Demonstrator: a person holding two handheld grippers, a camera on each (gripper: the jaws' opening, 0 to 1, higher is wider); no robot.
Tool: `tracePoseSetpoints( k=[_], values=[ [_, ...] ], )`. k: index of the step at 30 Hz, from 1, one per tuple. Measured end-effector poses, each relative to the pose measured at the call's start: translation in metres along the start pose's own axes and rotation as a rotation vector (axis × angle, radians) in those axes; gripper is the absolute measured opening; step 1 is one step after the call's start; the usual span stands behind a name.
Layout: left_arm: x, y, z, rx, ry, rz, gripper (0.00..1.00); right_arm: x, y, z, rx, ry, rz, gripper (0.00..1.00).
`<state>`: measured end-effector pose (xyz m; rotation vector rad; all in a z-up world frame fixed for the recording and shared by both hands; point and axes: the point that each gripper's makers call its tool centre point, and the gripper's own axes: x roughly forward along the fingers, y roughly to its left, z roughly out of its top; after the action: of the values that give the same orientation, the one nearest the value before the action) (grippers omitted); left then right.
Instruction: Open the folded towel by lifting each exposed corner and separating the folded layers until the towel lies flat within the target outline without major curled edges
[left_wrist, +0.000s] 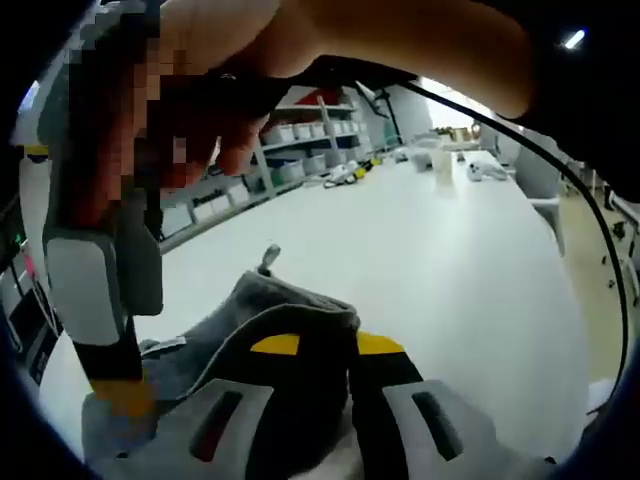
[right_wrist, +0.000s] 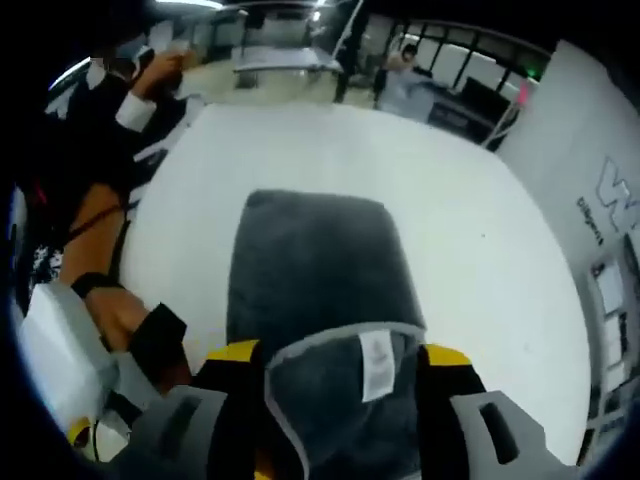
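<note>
A grey towel (left_wrist: 290, 315) lies bunched on the white table (left_wrist: 430, 270). My left gripper (left_wrist: 345, 360) is shut on a raised fold of it, black fingers with yellow pads (left_wrist: 275, 345) almost meeting. A hand holds my right gripper (left_wrist: 122, 392) at the left, its yellow tip down on the towel. In the right gripper view the towel (right_wrist: 315, 260) stretches away as a folded rectangle. Its hemmed near corner, with a white label (right_wrist: 377, 365), rises between the wide-apart fingers of my right gripper (right_wrist: 340, 362), which stands open.
Shelves with white bins (left_wrist: 300, 140) line the table's far side, with small items (left_wrist: 440, 155) at its far end. A black cable (left_wrist: 520, 140) arcs across the right. A person's forearm (right_wrist: 95, 250) is at the left. White table (right_wrist: 480, 250) surrounds the towel.
</note>
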<state>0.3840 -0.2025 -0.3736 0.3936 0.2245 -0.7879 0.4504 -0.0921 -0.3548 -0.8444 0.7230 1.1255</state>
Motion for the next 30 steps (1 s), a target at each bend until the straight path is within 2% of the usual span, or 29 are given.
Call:
tracePoseSetpoints(
  k=[2,5,6,8,10,23,26,30],
  values=[
    [0.000,0.000,0.000,-0.007,0.001,-0.003,0.16,-0.004,-0.004,-0.002,0.017,0.000,-0.012,0.38],
    [0.001,0.000,-0.001,-0.006,0.003,-0.004,0.16,-0.010,-0.012,-0.007,0.042,0.009,-0.049,0.10],
    [0.001,0.000,-0.001,-0.006,0.004,-0.005,0.16,-0.013,-0.018,-0.009,0.049,0.016,-0.056,0.07],
    [0.002,-0.001,-0.002,-0.014,0.004,-0.010,0.17,-0.015,-0.017,-0.014,0.050,0.001,-0.066,0.08],
    [0.003,-0.003,-0.004,-0.049,0.007,-0.025,0.18,-0.018,-0.026,-0.018,0.059,0.002,-0.086,0.05],
    [0.005,-0.014,-0.008,-0.088,0.025,-0.061,0.20,-0.026,-0.054,-0.058,0.105,0.017,-0.148,0.00],
    [0.007,-0.016,-0.008,-0.089,0.026,-0.065,0.20,-0.021,-0.063,-0.069,0.112,0.009,-0.164,0.00],
    [0.007,-0.019,-0.010,-0.089,0.033,-0.076,0.20,-0.012,-0.078,-0.091,0.135,0.034,-0.179,0.00]
  ],
)
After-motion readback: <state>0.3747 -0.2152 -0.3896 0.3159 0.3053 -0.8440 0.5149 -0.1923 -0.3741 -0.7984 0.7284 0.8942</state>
